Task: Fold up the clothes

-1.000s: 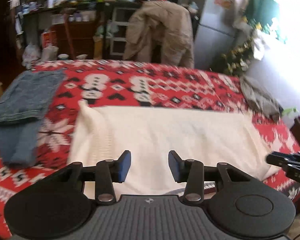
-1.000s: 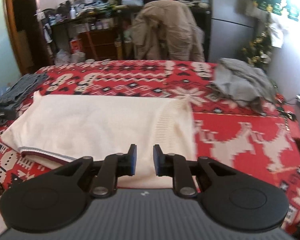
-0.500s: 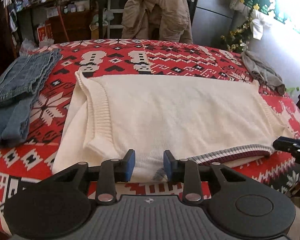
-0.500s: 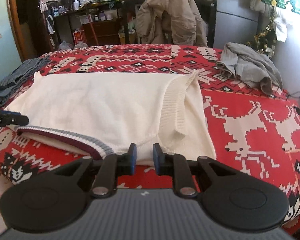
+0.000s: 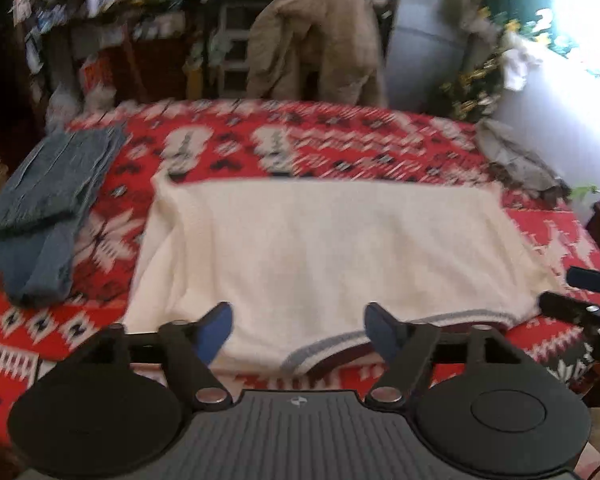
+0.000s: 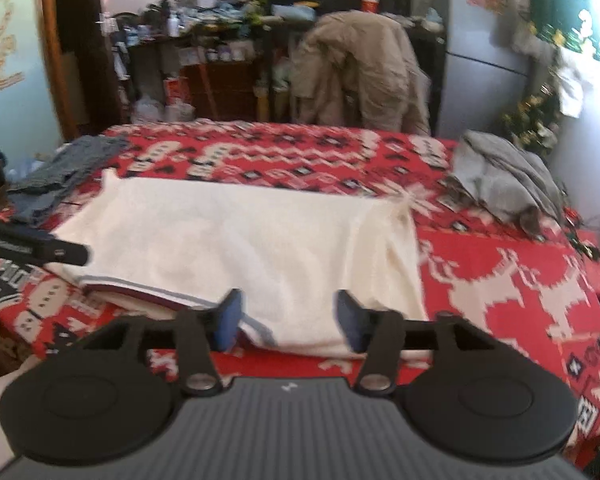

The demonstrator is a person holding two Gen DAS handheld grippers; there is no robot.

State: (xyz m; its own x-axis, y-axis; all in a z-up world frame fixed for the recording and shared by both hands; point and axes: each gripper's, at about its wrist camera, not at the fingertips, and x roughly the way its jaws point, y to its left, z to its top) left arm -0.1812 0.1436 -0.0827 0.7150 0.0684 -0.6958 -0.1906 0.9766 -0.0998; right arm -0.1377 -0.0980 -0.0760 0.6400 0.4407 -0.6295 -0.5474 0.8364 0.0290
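On the red patterned blanket (image 5: pixel 340 148), near its front edge, a cream sweater (image 5: pixel 332 248) lies flat, folded into a wide rectangle, its grey-and-maroon striped hem (image 5: pixel 388 340) turned toward the cameras. The left gripper (image 5: pixel 298 330) hangs just before that hem with its jaws spread wide and nothing between its blue pads (image 5: pixel 216 330). The right gripper (image 6: pixel 288 318) sits at the sweater's near right corner, jaws likewise spread apart and empty. Left of the sweater on the blanket lie folded jeans (image 5: pixel 48 204); well off to its right, a crumpled grey garment (image 6: pixel 508 176) rests. Beyond the blanket's far edge, a tan jacket (image 6: pixel 360 68) drapes over a chair.
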